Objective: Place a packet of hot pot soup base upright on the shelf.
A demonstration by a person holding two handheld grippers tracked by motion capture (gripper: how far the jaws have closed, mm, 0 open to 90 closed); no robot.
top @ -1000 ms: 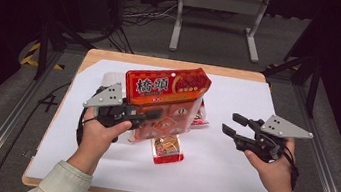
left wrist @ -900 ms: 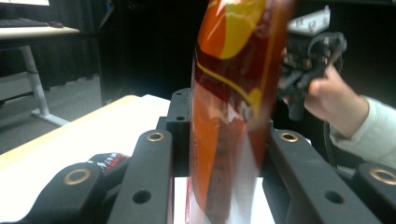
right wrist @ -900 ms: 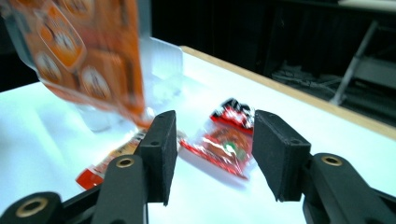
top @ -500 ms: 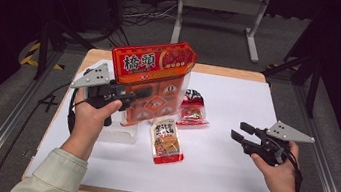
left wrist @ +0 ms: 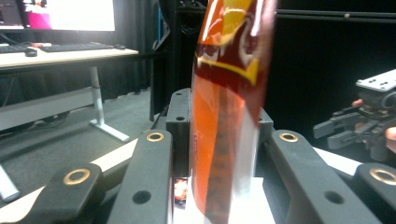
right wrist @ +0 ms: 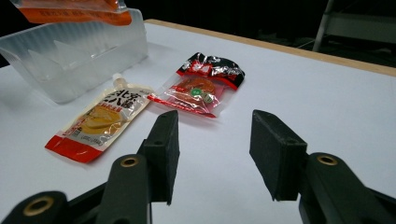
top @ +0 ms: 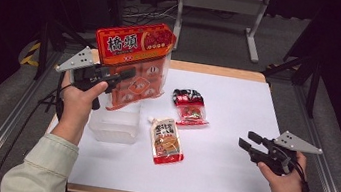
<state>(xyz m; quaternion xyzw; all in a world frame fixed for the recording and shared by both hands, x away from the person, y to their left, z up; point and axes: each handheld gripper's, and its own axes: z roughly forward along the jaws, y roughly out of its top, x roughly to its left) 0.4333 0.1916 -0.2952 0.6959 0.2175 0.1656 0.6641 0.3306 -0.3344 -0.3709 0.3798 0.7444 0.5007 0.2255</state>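
At far left of the high view, left gripper (top: 123, 75) raised off the white table (top: 229, 170), clamped on the lower left part of a large red package (top: 135, 63), held upright and clear of the surface. In the left gripper view, same package (left wrist: 229, 107) standing edge-on straight up between the two black jaws, pinched from both sides, its red and clear film rising well above the fingertips and out of the top of the picture. Just below and in front of the lifted package, a clear plastic tray (top: 113, 124) resting on the table near the left edge; in the right gripper view, tray (right wrist: 70, 60) at upper left with the package's orange bottom edge hanging over it, touching or not, cannot tell. Right of the tray, a spouted sauce pouch (top: 166, 140) lying flat, red at its lower end. Up and right of that, a small red and black packet (top: 190, 107), also flat, the two near each other but apart. At far right, right gripper (top: 247, 140) held low over the table, well apart from the package, jaws spread wide with nothing between them; in the right gripper view, both pads parted and aimed toward pouch (right wrist: 100, 122) and packet (right wrist: 201, 86).
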